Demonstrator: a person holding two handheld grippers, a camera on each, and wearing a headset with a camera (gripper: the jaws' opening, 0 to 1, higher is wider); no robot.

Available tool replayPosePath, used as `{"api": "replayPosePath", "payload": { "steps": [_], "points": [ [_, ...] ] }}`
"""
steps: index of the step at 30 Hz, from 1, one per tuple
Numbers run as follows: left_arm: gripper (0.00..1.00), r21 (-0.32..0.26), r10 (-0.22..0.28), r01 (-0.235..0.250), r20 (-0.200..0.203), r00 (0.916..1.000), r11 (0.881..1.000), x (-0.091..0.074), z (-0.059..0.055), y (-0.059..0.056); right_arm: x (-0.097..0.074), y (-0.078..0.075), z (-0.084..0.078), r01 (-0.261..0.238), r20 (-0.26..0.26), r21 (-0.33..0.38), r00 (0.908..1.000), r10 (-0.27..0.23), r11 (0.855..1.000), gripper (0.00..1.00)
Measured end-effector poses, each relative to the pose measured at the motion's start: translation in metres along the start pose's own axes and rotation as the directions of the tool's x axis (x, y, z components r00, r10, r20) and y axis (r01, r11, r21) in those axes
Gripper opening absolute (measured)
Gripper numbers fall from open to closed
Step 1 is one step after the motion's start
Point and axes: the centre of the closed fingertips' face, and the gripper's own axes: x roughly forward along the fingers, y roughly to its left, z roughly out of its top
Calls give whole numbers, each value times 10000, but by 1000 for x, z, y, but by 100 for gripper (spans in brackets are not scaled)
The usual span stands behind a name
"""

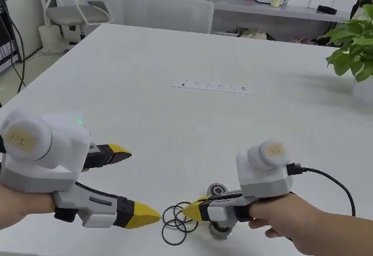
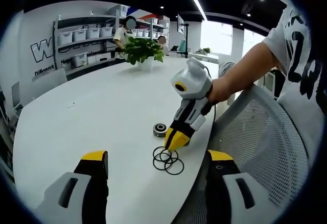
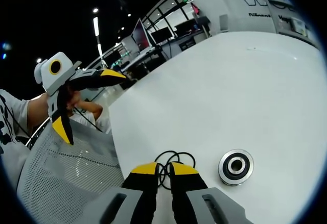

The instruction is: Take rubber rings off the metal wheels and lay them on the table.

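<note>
Hovering wide-jawed, the left gripper (image 1: 139,183) faces the right gripper (image 3: 164,167), whose nearly closed jaws touch the thin black rubber rings (image 3: 180,157) at their tips, the round silver metal wheel (image 3: 235,166) just beside, so I'd fear a nudge flicking rings off the white worktop's (image 1: 204,122) close edge.

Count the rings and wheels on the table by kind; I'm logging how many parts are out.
Rings: 4, black, overlapping in one pile, so the count is my best reading.
Wheels: 1 clearly seen.
Total: 5.
A grey shape under the right gripper in the head view may be another wheel; I cannot tell.
</note>
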Motion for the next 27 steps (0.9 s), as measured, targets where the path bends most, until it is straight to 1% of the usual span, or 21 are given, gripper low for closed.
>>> {"api": "replayPosePath", "payload": {
  "steps": [4, 9, 13, 15, 20, 25, 27],
  "points": [
    [76, -10, 2, -2, 62, 10000, 10000, 0, 3, -1, -5, 4, 5, -31, 182, -134, 9998, 34, 9999, 8],
    [76, -105, 1, 0, 87, 10000, 9999, -1, 4, -3, -11, 4, 8, 92, 358, -339, 9993, -80, 9994, 12],
    [76, -124, -18, 19, 110, 9999, 9999, -2, 6, -7, -18, 5, 13, 161, 602, -476, 9981, -133, 9987, 15],
    [76, -128, -7, 8, 129, 9999, 9999, -2, 7, -7, -24, 5, 18, 206, 804, -559, 9966, -161, 9982, 17],
    [76, -207, 64, -60, 218, 9997, 9998, -5, 11, -8, -37, 2, 24, 589, 1152, -1104, 9923, -461, 9921, 21],
    [76, -394, 183, -168, 384, 9991, 9991, -9, 15, -9, -50, 1, 29, 792, 1531, -1189, 9864, -605, 9897, 27],
    [76, -462, 149, -128, 436, 9989, 9989, -10, 16, -11, -56, 1, 29, 932, 1613, -1292, 9843, -719, 9872, 30]
  ]
}}
